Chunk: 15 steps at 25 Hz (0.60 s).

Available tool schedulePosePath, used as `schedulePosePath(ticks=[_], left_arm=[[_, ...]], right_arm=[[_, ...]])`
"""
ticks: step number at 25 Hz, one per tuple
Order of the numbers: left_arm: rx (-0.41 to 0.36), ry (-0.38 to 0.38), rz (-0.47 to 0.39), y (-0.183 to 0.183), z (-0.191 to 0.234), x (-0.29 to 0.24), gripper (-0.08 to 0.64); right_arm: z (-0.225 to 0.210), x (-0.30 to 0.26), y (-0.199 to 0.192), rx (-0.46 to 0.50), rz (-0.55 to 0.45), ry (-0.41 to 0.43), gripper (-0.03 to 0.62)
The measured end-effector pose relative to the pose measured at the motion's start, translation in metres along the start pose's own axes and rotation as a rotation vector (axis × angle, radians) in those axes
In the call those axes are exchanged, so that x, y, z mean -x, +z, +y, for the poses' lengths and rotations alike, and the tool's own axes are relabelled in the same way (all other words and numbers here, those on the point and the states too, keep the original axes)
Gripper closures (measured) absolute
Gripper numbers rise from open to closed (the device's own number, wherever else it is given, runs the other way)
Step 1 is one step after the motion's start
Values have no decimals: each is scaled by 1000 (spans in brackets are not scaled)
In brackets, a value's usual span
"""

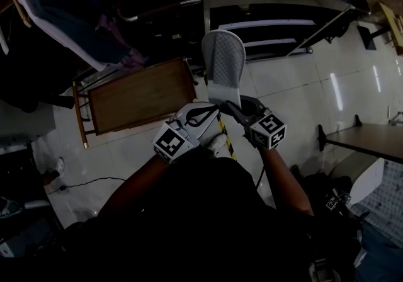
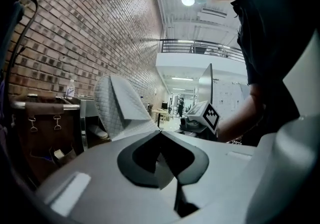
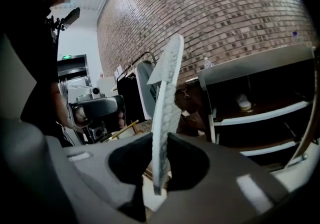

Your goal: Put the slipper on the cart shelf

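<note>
Up close, right tongs [image 3: 161, 144] grip the slipper [image 1: 225, 63] by its heel; left tongs [image 2: 160, 135] seemingly pinch it too. Carrying step, I'd say: next, reach forward to the cart shelf [image 3: 260, 116], lay it down, let go.

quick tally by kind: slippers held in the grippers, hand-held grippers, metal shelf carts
white quilted fabric slipper: 1
left hand-held gripper, right hand-held gripper: 2
grey metal shelf cart: 1
total: 4
</note>
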<state>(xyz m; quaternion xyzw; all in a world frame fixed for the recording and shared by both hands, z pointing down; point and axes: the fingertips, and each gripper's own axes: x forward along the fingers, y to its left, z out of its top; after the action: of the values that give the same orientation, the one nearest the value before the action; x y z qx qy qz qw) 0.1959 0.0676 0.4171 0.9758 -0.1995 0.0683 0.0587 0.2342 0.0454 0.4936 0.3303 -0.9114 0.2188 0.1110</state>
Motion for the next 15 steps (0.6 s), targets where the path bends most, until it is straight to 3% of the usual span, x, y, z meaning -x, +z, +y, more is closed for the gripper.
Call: schedulePosePath(ticks=[10, 15], left_arm=[[-26, -59, -23, 5, 49, -40, 560], [-26, -98, -62, 15, 72, -48, 560]], right_arm=[[-43, -36, -18, -188, 101, 57, 528], [-69, -44, -21, -319, 124, 34, 528]])
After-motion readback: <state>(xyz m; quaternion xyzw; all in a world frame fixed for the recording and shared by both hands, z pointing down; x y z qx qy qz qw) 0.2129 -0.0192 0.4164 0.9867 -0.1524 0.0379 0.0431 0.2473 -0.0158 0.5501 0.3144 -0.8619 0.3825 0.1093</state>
